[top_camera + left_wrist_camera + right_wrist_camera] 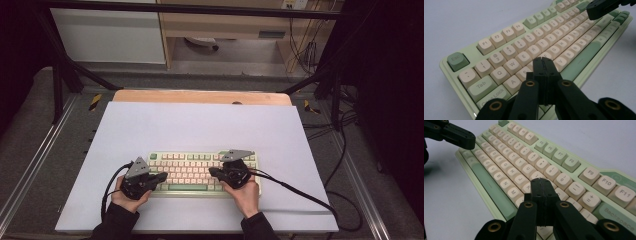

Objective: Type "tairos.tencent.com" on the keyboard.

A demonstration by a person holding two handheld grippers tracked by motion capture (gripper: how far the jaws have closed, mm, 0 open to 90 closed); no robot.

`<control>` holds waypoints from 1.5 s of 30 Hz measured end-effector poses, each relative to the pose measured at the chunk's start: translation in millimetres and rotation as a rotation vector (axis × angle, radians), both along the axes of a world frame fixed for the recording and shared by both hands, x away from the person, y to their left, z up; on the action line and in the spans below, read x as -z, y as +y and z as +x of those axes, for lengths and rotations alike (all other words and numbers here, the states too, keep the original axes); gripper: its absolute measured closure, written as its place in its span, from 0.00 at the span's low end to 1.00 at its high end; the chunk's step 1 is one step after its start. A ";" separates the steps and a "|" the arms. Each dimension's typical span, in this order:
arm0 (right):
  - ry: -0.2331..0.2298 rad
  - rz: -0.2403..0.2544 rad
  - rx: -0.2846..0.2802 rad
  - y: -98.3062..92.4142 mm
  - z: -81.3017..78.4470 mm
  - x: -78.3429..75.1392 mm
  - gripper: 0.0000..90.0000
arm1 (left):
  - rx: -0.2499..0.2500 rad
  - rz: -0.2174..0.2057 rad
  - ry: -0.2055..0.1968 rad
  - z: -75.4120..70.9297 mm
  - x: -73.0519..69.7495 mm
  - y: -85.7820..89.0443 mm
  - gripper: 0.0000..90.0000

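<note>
My left gripper [161, 177] is clenched, jaws pressed flat together with nothing between them, and my right gripper [214, 172] is clenched and empty the same way. Both hover over the keyboard [200, 156], which lies flat on the white mat [200, 125], near my edge of the table and roughly centred between my hands.

In the left gripper view my closed tip [542, 62] sits over the home row somewhere around the D and F keys; whether it touches a cap I cannot tell. In the right gripper view the tip [540, 182] hangs near the K and L area, below the 9 and 0 keys, contact again unclear.

My judgement is that I am typing with 2 blunt tips, and the risks follow from that:

1. Each closed tip looks about as wide as a keycap, so a slightly off-centre press could catch 2 keys at once.
2. The jaws hide the key directly beneath them from their own cameras, so I could easily hit a neighbour.
3. Pressing at a slant could push the keyboard across the smooth mat.
4. The 2 tips point toward each other, so reaching for middle keys could knock them together.
</note>
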State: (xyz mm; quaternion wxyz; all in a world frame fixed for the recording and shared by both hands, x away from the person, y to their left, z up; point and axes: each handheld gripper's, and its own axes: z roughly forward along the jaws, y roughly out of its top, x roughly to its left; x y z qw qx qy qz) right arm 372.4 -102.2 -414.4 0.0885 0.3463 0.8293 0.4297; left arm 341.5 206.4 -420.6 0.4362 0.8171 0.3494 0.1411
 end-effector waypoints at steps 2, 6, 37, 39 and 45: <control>-0.003 -0.007 -0.001 4.7 1.6 0.4 1.00 | -0.001 -0.001 0.001 0.2 -0.1 0.2 1.00; 0.002 -0.015 0.004 12.9 8.4 6.2 1.00 | 0.001 0.000 0.000 0.3 -0.1 0.3 1.00; -0.016 -0.012 -0.001 11.5 5.0 -0.1 1.00 | 0.001 0.003 -0.002 0.1 -0.4 0.5 1.00; -0.024 -0.010 -0.006 10.6 3.2 -2.1 1.00 | 0.002 0.002 -0.002 -0.2 -0.6 0.3 1.00; -0.028 -0.005 -0.012 8.6 -0.6 -6.8 1.00 | 0.002 0.002 -0.001 0.0 -0.8 0.9 1.00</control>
